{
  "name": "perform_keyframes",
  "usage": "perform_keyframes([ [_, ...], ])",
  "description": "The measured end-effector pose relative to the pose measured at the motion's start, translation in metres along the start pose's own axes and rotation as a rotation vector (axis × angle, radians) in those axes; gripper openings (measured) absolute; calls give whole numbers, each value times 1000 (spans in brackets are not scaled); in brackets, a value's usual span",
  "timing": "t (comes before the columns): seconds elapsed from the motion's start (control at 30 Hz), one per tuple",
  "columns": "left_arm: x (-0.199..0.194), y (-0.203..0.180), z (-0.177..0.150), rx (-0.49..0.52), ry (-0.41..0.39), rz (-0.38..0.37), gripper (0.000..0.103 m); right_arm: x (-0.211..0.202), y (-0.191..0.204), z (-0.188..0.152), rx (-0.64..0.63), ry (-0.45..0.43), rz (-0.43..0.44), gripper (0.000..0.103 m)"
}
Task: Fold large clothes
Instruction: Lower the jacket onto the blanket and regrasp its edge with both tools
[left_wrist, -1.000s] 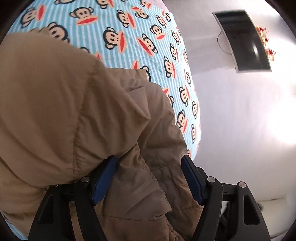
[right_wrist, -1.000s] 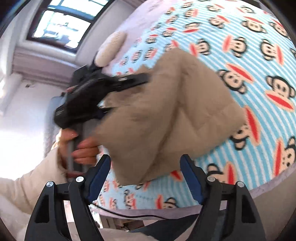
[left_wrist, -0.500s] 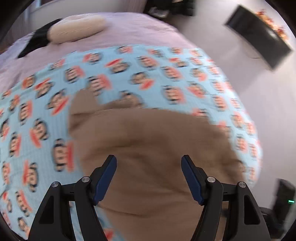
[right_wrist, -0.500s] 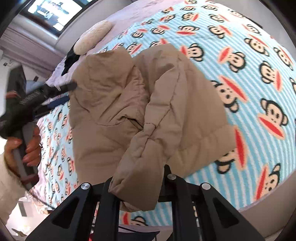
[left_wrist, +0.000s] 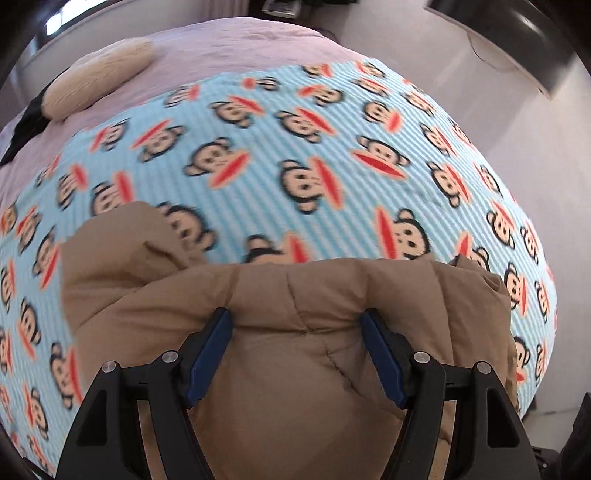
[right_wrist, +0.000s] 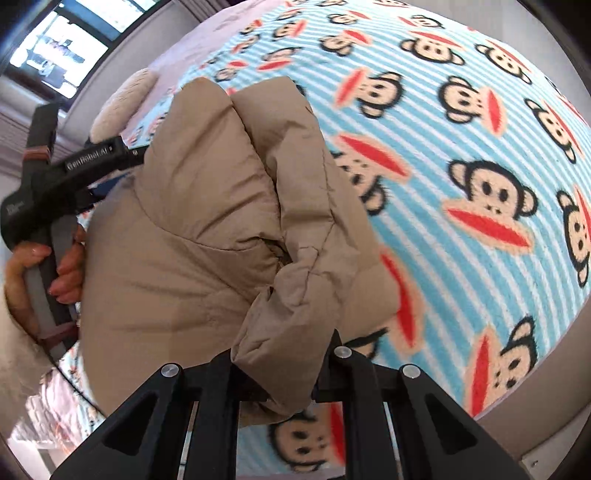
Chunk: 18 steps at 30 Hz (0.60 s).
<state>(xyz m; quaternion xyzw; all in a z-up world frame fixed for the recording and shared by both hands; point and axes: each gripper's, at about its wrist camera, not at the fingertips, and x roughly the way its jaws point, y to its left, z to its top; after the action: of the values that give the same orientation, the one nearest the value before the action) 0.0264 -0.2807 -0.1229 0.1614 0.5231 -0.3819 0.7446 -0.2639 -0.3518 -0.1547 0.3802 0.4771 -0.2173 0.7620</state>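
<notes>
A puffy tan jacket lies bunched on the monkey-print blue blanket. In the left wrist view my left gripper stands wide, with a thick fold of the jacket filling the gap between its blue pads and puckering there. The right wrist view shows the same jacket heaped into a mound. My right gripper is shut on a bunched end of it near the bed's front edge. The left gripper sits at the mound's left side, held by a person's hand.
The blanket covers most of a lilac bed. A cream pillow and a dark garment lie at the bed's far left. A dark flat screen hangs on the wall to the right. A window is beyond the bed.
My right gripper has shut on the jacket's bunched end and sunk toward the bed. My left gripper has swung round to face across the bed, the jacket fold staying between its pads.
</notes>
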Motion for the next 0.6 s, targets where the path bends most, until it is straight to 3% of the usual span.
perform_keyframes([
  [0.17,12,-8,1,8,15,10,72,1,-30,9,125,79,71,23],
  [0.27,13,-2,0,-6,18,3,72,-40,-37,15,134,12,62,25],
  [0.33,15,-1,0,-10,18,1,72,-67,-35,20,107,-64,46,26],
  [0.43,15,-2,-2,-1,15,12,72,-81,-14,40,20,-120,90,26],
  [0.6,15,-4,-3,11,13,28,72,-34,33,76,-144,-76,124,26],
])
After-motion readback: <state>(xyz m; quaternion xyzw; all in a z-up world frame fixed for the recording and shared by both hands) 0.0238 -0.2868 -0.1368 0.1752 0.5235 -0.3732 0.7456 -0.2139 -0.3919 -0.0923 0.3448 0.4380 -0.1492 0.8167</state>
